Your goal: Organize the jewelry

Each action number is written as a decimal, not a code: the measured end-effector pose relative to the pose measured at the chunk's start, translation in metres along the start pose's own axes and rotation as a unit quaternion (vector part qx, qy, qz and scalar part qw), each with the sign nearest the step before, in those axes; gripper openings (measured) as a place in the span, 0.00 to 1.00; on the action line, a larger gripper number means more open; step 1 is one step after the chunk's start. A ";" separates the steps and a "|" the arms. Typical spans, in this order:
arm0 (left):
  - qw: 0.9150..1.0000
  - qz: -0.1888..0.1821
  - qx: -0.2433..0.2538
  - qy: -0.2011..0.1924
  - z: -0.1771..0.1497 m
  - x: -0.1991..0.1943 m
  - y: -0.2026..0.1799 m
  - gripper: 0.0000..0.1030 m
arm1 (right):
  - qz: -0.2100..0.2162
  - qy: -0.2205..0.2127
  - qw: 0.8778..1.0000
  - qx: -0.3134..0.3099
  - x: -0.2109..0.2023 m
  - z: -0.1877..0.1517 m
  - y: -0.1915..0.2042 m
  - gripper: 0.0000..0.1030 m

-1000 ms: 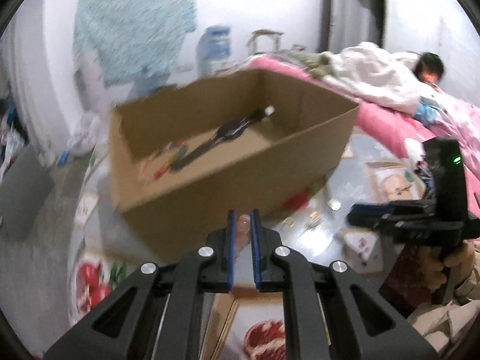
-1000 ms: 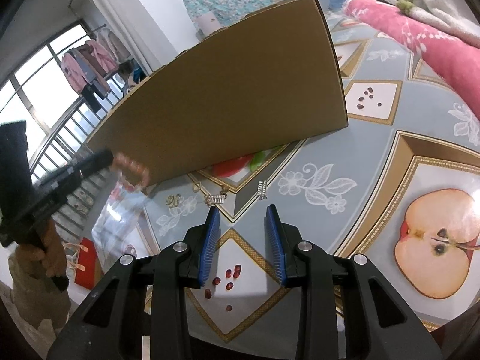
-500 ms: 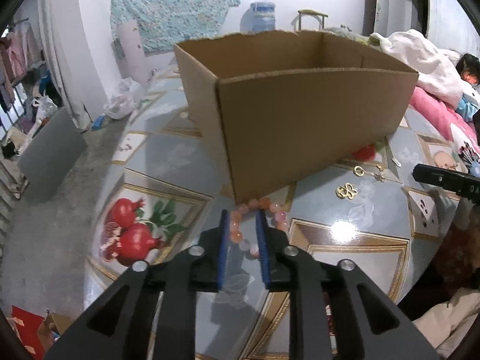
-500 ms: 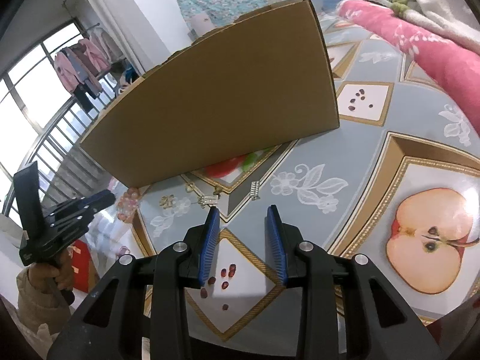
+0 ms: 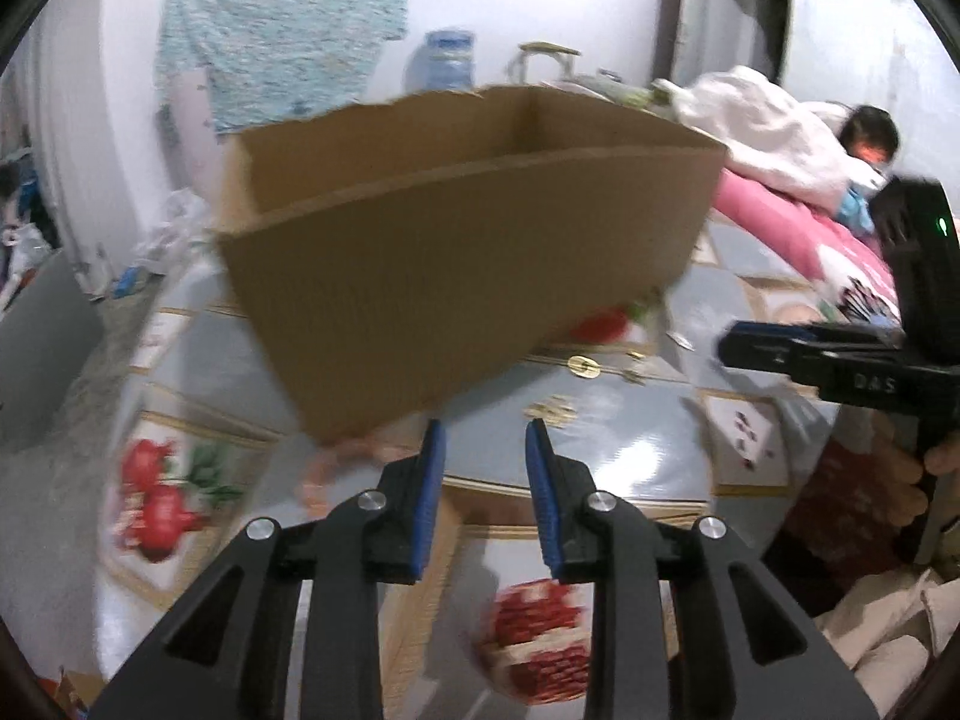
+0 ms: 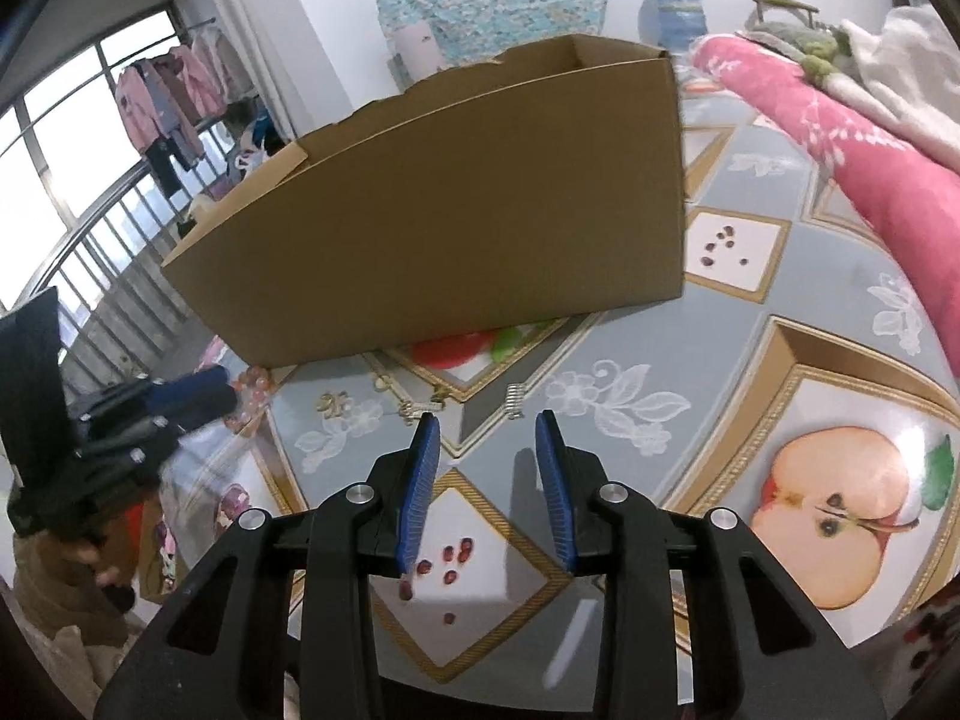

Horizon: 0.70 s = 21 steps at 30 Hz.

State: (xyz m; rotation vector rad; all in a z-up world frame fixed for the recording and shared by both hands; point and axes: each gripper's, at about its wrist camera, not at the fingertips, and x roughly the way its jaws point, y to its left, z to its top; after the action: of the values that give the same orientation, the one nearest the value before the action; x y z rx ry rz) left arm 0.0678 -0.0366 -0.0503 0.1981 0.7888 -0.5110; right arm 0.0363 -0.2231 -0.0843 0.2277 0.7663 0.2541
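Note:
A brown cardboard box (image 5: pixel 456 252) stands on the patterned table; it also shows in the right wrist view (image 6: pixel 456 252). A pink bead bracelet (image 5: pixel 336 468) lies blurred on the table by the box's near corner, left of my open, empty left gripper (image 5: pixel 485 450). In the right wrist view the bracelet (image 6: pixel 252 387) lies beside the left gripper's fingers (image 6: pixel 186 399). Small gold and silver jewelry pieces (image 6: pixel 420 405) lie in front of the box, just beyond my open, empty right gripper (image 6: pixel 487 438). Gold pieces (image 5: pixel 585 366) show in the left wrist view too.
The table has a fruit-print cover (image 6: pixel 828 516). A pink blanket (image 6: pixel 840 138) and a lying person (image 5: pixel 870 138) are at the right. The right gripper's body (image 5: pixel 840 354) reaches in from the right. A window with hanging clothes (image 6: pixel 168 96) is at the left.
My left gripper has opened and let go of the pink bead bracelet, which now lies on the table by the box corner. The right gripper has stayed open and shifted slightly.

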 end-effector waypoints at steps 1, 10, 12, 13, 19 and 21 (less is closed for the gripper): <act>1.000 -0.003 0.002 0.003 0.000 0.003 -0.003 0.26 | 0.000 0.003 1.000 -0.007 0.001 0.000 0.001 0.29; 0.998 -0.039 0.055 -0.005 0.004 0.021 -0.042 0.26 | -0.069 0.008 0.996 -0.058 0.012 0.007 0.006 0.21; 0.996 -0.043 0.075 -0.006 0.005 0.025 -0.053 0.26 | -0.076 0.013 0.995 -0.065 0.016 0.010 0.004 0.21; 0.996 -0.045 0.080 -0.006 0.004 0.028 -0.057 0.26 | -0.080 0.015 0.994 -0.069 0.019 0.011 0.004 0.21; 0.994 -0.064 0.094 0.001 0.004 0.038 -0.068 0.26 | -0.089 0.027 0.992 -0.089 0.027 0.016 0.008 0.19; 0.994 -0.065 0.091 0.001 0.006 0.040 -0.066 0.26 | -0.092 0.032 0.990 -0.097 0.029 0.018 0.009 0.19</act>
State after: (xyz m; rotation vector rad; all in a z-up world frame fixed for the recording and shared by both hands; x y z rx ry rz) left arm 0.0614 -0.1105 -0.0742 0.3173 0.7613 -0.7072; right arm 0.0674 -0.2080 -0.0880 -0.0362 0.8155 0.1603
